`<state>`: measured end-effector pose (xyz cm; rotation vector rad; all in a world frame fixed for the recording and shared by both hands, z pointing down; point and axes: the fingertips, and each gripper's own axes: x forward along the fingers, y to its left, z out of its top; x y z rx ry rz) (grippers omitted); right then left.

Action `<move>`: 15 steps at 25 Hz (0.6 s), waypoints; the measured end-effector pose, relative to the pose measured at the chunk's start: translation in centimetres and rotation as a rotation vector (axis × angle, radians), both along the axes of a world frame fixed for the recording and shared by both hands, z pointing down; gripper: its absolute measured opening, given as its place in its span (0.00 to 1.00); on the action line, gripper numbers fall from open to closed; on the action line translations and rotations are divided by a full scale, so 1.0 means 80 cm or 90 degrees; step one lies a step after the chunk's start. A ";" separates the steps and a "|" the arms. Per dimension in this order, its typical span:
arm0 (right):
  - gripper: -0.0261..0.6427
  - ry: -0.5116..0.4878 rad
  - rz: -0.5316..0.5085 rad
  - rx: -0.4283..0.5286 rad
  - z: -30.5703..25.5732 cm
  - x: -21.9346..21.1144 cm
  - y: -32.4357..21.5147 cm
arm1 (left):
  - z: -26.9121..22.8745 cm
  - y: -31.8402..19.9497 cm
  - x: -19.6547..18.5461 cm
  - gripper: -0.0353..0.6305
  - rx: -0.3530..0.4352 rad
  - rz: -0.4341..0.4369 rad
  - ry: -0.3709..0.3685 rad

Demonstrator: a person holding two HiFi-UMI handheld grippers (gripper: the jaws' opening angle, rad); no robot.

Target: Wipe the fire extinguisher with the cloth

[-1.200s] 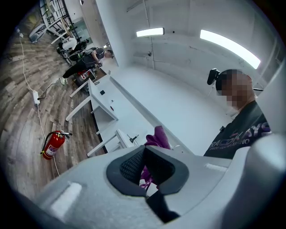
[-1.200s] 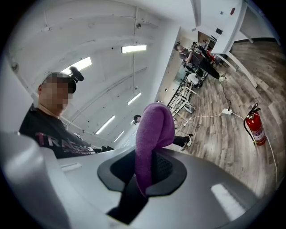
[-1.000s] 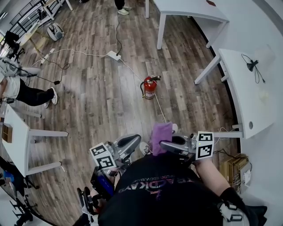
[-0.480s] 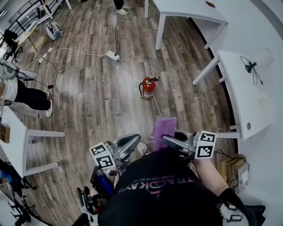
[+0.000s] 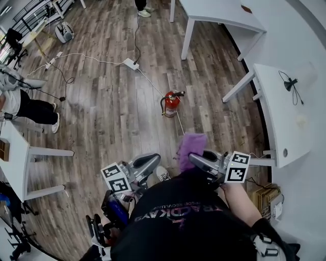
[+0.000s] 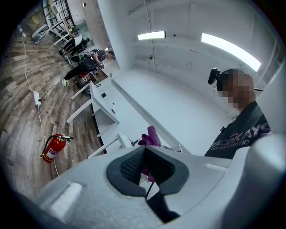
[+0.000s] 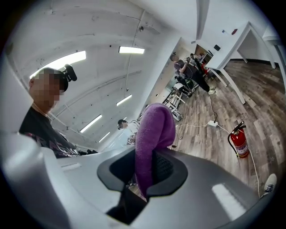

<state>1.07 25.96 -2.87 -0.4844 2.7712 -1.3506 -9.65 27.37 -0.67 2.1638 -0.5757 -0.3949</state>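
Observation:
A red fire extinguisher point(image 5: 172, 103) stands upright on the wooden floor, well ahead of both grippers; it also shows as the fire extinguisher point(image 6: 53, 147) in the left gripper view and the fire extinguisher point(image 7: 240, 142) in the right gripper view. My right gripper point(image 5: 197, 159) is shut on a purple cloth point(image 5: 190, 148), which sticks up between the jaws as a folded cloth point(image 7: 153, 138) in the right gripper point(image 7: 147, 172). My left gripper point(image 5: 152, 161) is held level beside it, and in its own view the left gripper point(image 6: 145, 163) is shut with nothing in it.
White tables stand at the back point(image 5: 219, 12), at the right point(image 5: 285, 102) and at the left point(image 5: 20, 158). A power strip point(image 5: 131, 63) with white cables lies on the floor past the extinguisher. A person point(image 5: 25, 107) sits at far left. Cardboard boxes point(image 5: 265, 196) are at lower right.
My right gripper has shifted a little forward and to the right with the purple cloth in it. The left gripper has kept still.

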 end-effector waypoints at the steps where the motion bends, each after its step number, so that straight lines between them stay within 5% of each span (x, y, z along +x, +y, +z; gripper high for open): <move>1: 0.15 -0.001 -0.004 -0.001 0.001 0.000 -0.006 | 0.001 -0.005 0.000 0.05 -0.001 -0.004 -0.002; 15: 0.15 -0.006 -0.096 -0.050 0.021 0.066 -0.174 | 0.009 -0.148 0.082 0.05 -0.042 -0.082 -0.017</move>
